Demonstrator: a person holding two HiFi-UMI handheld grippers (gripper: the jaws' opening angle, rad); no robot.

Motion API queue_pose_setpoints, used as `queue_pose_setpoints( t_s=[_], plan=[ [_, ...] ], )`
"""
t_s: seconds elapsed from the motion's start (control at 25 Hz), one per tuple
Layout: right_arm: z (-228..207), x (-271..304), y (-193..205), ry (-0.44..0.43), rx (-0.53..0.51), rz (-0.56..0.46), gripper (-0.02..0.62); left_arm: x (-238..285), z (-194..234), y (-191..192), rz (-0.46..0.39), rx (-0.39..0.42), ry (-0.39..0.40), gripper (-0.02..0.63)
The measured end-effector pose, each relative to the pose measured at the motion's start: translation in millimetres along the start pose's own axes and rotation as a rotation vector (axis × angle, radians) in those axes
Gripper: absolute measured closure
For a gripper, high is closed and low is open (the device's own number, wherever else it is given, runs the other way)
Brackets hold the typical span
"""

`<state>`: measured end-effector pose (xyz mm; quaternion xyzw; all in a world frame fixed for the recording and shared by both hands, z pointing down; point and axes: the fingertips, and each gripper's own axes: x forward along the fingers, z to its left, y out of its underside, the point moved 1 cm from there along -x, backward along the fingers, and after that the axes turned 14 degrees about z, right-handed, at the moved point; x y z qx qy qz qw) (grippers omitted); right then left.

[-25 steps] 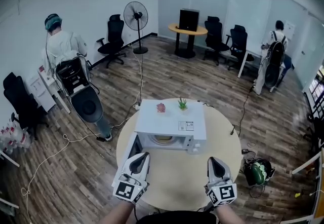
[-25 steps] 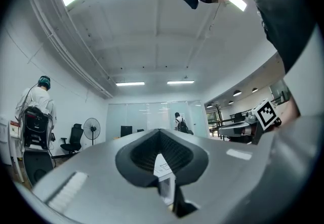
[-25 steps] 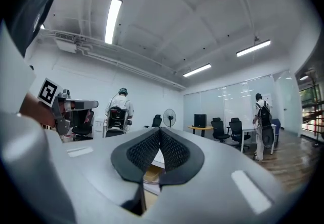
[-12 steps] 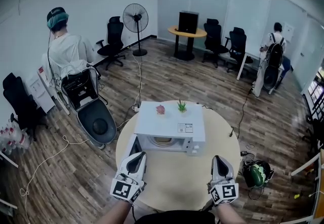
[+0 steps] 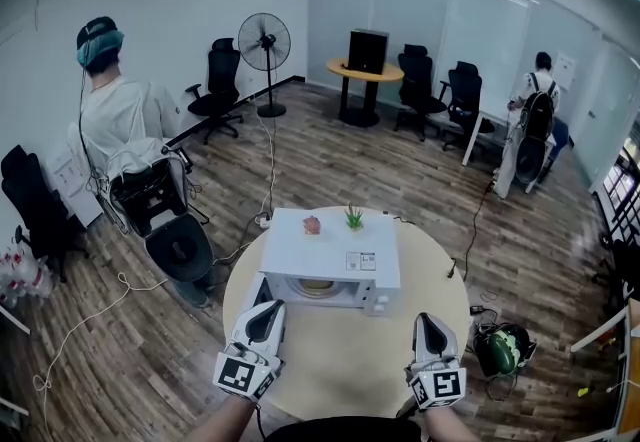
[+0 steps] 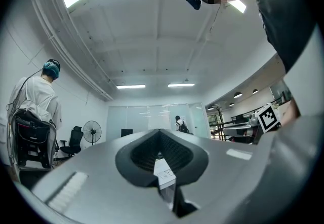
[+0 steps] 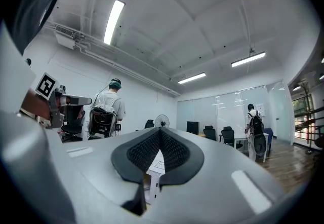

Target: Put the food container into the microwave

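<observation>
Lying straight ahead of both claws, the microwave [image 5: 330, 252] sits mid-surface [image 5: 345, 375] with its door [image 5: 259, 288] open on the side of the left claw [image 5: 270, 310], the pale round thing in its cavity perhaps being the container [image 5: 318, 285], while that claw and the right claw [image 5: 427, 320], equally near, are closed on nothing.

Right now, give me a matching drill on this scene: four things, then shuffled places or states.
Things:
1. microwave door
2. green plant
3. food container
4. standing fan

Places or states:
A. standing on the floor
B. inside the microwave
C. swung open
D. on top of the microwave

Pairs: 1-C, 2-D, 3-B, 4-A
</observation>
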<state>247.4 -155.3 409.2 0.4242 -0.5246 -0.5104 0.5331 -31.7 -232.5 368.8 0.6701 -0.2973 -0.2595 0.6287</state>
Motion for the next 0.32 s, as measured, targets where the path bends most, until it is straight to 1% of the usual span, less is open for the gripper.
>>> queue_pose_setpoints(
  t_s=[0.16,0.32],
  plan=[
    [-3.2,3.1,-2.3,0.001,-0.007,0.001,0.589,3.5,4.0,-2.1,0.001,0.007,-0.003,0.607],
    [-8.0,5.6,4.7,0.008,-0.002,0.018,0.588,8.3,5.9,1.0,0.008,0.005,0.003,0.607]
  ],
)
